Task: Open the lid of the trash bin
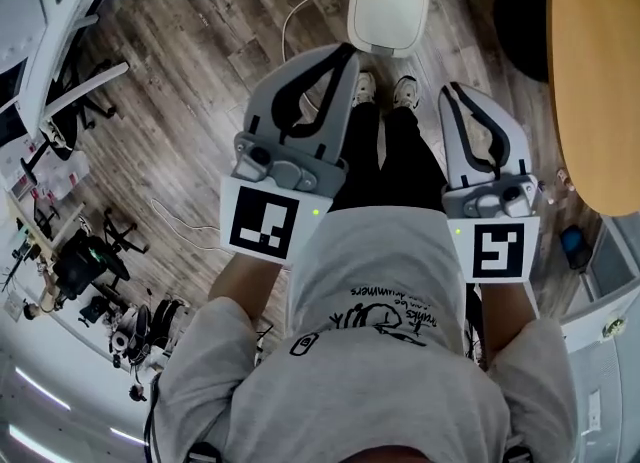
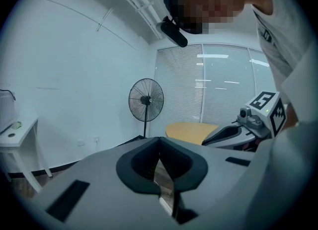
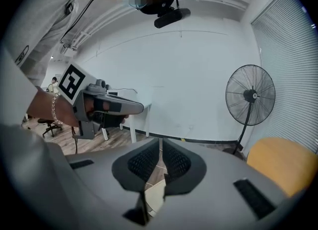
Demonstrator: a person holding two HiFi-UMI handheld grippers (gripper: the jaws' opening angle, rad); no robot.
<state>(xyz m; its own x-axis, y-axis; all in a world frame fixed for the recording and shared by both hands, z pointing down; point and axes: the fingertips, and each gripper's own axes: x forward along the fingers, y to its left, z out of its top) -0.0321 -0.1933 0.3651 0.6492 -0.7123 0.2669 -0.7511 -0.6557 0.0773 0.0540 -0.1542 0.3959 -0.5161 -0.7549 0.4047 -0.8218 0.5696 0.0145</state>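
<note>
On the wood floor [image 1: 200, 71], at the far side just past the person's shoes [image 1: 405, 91], stands the white trash bin [image 1: 388, 6], lid down. The left tongs [image 1: 348, 49] are closed tip to tip on nothing. The right tongs [image 1: 453, 88] sit a hair apart, nothing between them either.

White trash bin [image 1: 388, 6], rounded-square body, upright on the wood floor, seen from above, lid [image 1: 387, 1] closed and lying flat, pale panel inside a white rim, just beyond the person's shoes [image 1: 385, 90]
</note>
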